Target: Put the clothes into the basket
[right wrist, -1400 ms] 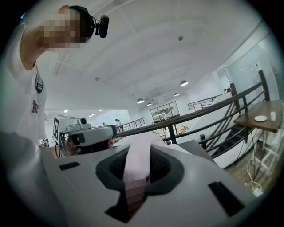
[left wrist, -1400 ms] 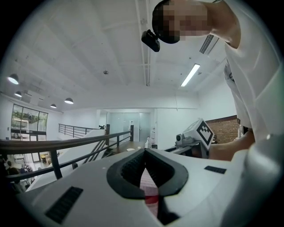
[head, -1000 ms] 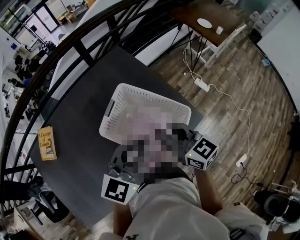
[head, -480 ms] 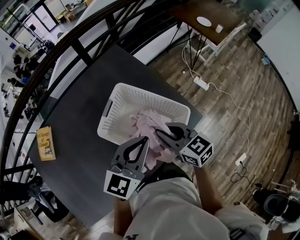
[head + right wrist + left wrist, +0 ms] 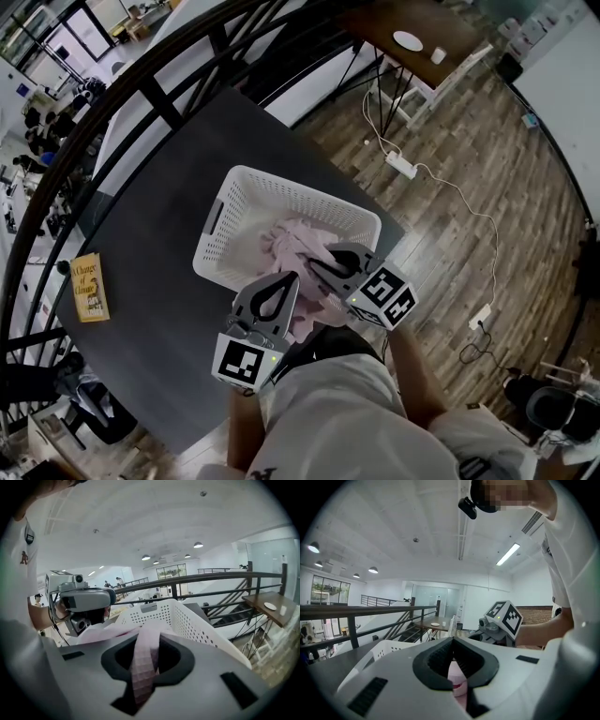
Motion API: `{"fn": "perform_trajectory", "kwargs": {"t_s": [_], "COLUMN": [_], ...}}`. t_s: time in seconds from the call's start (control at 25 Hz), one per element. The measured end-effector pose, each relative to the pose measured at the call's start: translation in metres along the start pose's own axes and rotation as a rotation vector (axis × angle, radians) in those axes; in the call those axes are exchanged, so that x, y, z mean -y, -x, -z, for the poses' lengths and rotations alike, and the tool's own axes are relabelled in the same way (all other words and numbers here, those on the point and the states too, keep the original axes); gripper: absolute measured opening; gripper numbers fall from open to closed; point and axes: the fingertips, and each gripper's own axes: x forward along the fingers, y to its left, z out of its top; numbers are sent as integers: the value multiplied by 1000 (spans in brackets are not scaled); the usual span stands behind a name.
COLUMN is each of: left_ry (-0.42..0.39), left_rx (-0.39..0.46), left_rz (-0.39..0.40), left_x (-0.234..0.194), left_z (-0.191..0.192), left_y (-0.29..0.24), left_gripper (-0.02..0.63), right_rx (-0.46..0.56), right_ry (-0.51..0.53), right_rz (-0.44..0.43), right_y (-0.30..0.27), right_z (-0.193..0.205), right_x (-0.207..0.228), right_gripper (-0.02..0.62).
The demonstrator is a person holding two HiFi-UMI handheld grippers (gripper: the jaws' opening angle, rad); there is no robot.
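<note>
Pink cloth (image 5: 139,663) tight in right tool (image 5: 146,645), white basket (image 5: 190,620) just beyond

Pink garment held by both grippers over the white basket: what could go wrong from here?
Part of the pink garment seems to hang outside the basket; released now, it might slide onto the table. Cloth is pinched in the left gripper and right gripper, so it may snag when they open.

Head cam sits high over the basket (image 5: 246,211), looking steeply down, whole basket in frame. Left gripper (image 5: 284,279) cam is low at the basket's near rim, aimed roughly level across it. Right gripper (image 5: 317,266) cam is close beside it, looking over the same rim toward the far wall. All three share the basket and the pink cloth (image 5: 298,239); each gripper cam catches the other gripper.
</note>
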Motion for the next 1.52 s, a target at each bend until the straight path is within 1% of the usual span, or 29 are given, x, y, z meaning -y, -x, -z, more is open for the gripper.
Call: {"fn": "perform_trajectory", "kwargs": {"t_s": [0.24,0.48,0.64,1.16,1.52], "left_ry": [16,20,22,28,30], "left_rx": [-17,-25,-31,-59,-61], "left_rz": [-2,0,-2,-17,-21], "left_x": [-6,-6,-5,-8,-9], "left_z": [8,12,15,26,28], "left_y": [-3,-7,-9,-13,-13], "left_gripper": [3,4,3,3,4], "right_rx": [-67,-166,-206,-274,-279], "right_ry": [34,111,144,246,282], "right_rz": [1,10,29,25,45], "right_y": [-13,-24,-25,-33,-33], "right_z": [9,22,28,36,35], "right_x": [2,1,5,0,2], "right_gripper": [64,67,71,75,93]}}
